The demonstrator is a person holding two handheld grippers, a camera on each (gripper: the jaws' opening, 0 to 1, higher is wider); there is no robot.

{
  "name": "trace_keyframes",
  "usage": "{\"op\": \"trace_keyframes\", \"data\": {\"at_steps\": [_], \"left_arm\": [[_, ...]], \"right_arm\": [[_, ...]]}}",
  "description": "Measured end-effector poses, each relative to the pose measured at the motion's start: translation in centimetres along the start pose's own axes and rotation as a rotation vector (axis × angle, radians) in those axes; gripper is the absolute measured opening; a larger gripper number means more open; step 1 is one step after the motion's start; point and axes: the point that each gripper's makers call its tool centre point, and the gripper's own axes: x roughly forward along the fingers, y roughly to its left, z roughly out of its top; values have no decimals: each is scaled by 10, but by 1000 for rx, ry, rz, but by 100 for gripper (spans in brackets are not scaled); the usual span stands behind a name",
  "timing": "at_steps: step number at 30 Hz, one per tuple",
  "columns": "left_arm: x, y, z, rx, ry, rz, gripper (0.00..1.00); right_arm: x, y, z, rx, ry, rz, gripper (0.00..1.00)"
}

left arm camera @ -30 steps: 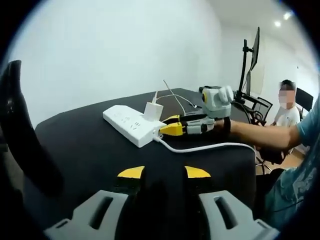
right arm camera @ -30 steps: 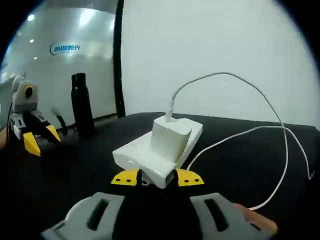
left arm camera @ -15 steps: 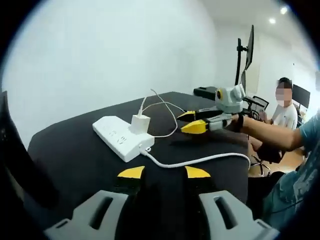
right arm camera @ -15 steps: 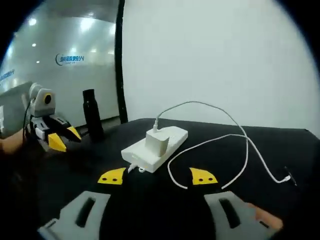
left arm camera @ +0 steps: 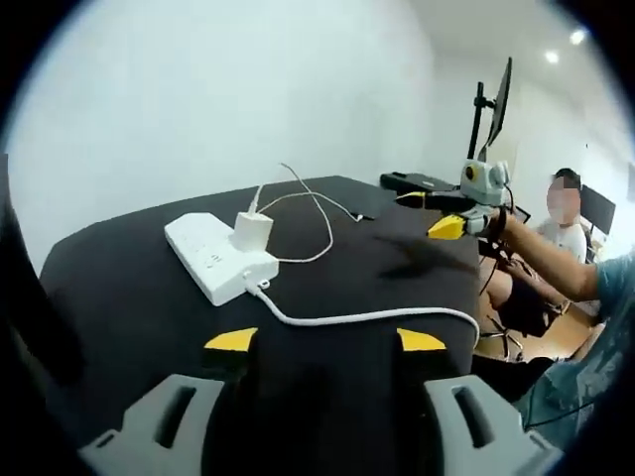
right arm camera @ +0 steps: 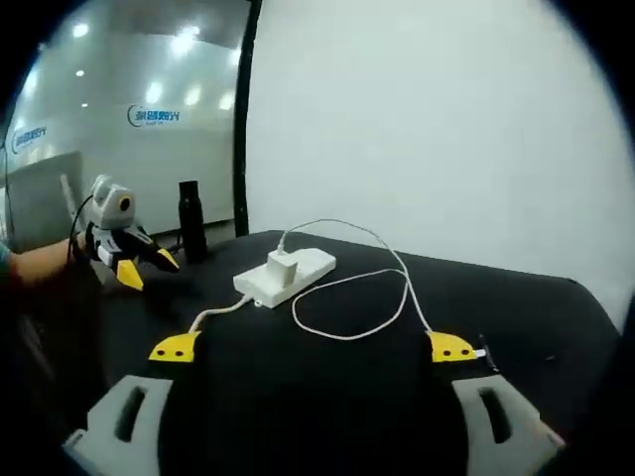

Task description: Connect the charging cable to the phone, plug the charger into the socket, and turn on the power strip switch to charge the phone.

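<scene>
— What's the biggest thing in front of you?

— The black table [left arm camera: 149,288]. It runs under both my grippers and carries everything else. Behind it is a plain white wall [right arm camera: 417,119].

— And on the table?

— The white power strip [left arm camera: 216,260] lies flat near the middle, with the white charger [left arm camera: 252,230] plugged upright into its top. In the right gripper view the same power strip [right arm camera: 285,275] sits beyond my jaws, with the charger [right arm camera: 281,269] standing on it. A thick white cord [left arm camera: 367,317] leaves the strip's end and trails across the table to its edge. The thin charging cable [right arm camera: 357,297] rises from the charger, loops over the table and ends loose near my right jaw tip.

— Your grippers?

— My left gripper [left arm camera: 325,341] hangs above the near table edge, jaws spread wide, holding nothing. My right gripper [right arm camera: 314,348] is the same: jaws far apart, nothing between them. From the left gripper view my right gripper [left arm camera: 437,213] hovers off the far corner.

— Anything smaller?

— A dark bottle [right arm camera: 190,220] stands at the back, near my left gripper [right arm camera: 134,263]. A person [left arm camera: 566,213] sits beyond the table, by a monitor [left arm camera: 501,99].

— The phone?

— I cannot make it out.
</scene>
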Motion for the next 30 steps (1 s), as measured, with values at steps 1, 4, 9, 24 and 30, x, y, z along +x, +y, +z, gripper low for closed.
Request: {"op": "trace_keyframes", "data": {"at_steps": [1,4,9,24,30], "left_arm": [[0,-3,0,0,1,0,56],[-3,-10,0,1,-4,1,66],[-7,-15,2,-3,-25,22,79],[-13,-30,-7,-13,-34,62,96],[-15,-30,-11,-8,-24,77,96]], "right_arm": [[-4,-2,0,14,-3,5,88],[-20,-5,-1,52,-14,35,93],[-44,-21,-6,39,-16,6,93],[-89,-33,-27,-4,12,-11,91],[-104,-41,-27,-7,3,-29,92]]}}
